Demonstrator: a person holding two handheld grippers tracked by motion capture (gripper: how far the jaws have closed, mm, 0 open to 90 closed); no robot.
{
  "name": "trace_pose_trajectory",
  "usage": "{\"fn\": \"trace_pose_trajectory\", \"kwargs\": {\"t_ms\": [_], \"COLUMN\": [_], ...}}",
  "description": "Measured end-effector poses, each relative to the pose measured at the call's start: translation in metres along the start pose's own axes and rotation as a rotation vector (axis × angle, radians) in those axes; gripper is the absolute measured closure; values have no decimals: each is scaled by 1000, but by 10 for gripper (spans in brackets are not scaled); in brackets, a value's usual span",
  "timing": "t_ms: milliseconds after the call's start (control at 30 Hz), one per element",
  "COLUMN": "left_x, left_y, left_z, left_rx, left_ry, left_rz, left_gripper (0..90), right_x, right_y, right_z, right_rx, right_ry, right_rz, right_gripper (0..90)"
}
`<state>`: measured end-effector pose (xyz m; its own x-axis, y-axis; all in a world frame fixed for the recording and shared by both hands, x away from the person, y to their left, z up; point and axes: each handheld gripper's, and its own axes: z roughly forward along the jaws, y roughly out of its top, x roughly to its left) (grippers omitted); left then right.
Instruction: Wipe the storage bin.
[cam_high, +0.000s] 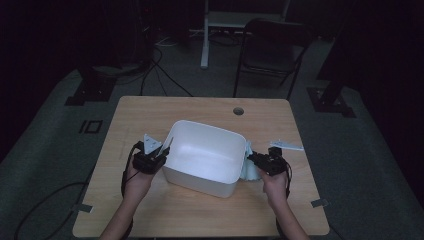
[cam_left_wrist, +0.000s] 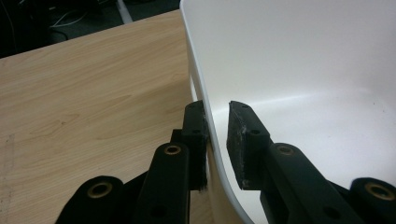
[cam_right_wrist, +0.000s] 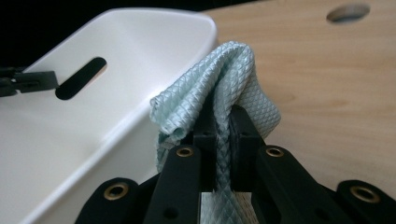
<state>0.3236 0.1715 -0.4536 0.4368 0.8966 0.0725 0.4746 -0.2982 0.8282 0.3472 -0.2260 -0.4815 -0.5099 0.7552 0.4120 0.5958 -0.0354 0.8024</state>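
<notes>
While the left claw (cam_left_wrist: 216, 122) straddles the white tub's (cam_high: 205, 152) rim, one pad touching, not clenched, right claw (cam_right_wrist: 223, 122) grasping a pale green cloth (cam_right_wrist: 224, 79), wooden desk (cam_high: 150, 205).

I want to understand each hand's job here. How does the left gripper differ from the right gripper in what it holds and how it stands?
The left gripper straddles the wall of the white tub, one finger outside, one inside with a small gap; the right gripper is shut on a pale green cloth. The left works on something rigid, the right on something soft and folded. The left is at the tub's left wall, the right beside its right wall. Both have black fingers.
</notes>
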Motion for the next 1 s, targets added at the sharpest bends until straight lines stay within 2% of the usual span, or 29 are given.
{"fn": "trace_pose_trajectory", "kwargs": {"t_ms": [167, 200, 267, 367, 500, 633, 700, 767, 833, 900, 1000], "left_x": [-1, 0, 2, 1, -2, -3, -3, -5, -8, -10, -15], "left_y": [-1, -1, -3, -3, -3, -6, -8, -10, -13, -15, -20], "left_z": [0, 0, 0, -1, -8, -15, -18, -20, -22, -24, -28], "left_rx": [-12, -16, -28, -25, -18, -16, -17, -17, -18, -17, -16], "left_ry": [22, 15, -27, -49, -39, -52, -36, -40, -41, -48, -29], "left_rz": [-8, -9, -22, -19, 0, -7, -14, -20, -8, -11, -7], "left_gripper": [771, 761, 694, 598, 579, 551, 489, 479, 464, 459, 422], "right_x": [-6, -5, -5, -5, -5, -5, -5, -4, -4, -3, -3], "right_y": [-5, -5, -3, 0, -3, -14, -23, -31, -37, -39, -39], "right_z": [6, 6, 4, -7, -27, -47, -53, -58, -61, -63, -63], "right_rx": [23, 23, 24, 0, -3, 2, 3, -1, -3, 0, -7], "right_ry": [-16, -18, -19, -9, -20, -21, -20, -14, -14, -5, -3], "right_rz": [9, 4, 0, 1, -11, -7, -2, 9, 17, 23, 22], "right_gripper": [837, 836, 834, 832, 830, 824, 822, 822, 822, 822, 822]}}
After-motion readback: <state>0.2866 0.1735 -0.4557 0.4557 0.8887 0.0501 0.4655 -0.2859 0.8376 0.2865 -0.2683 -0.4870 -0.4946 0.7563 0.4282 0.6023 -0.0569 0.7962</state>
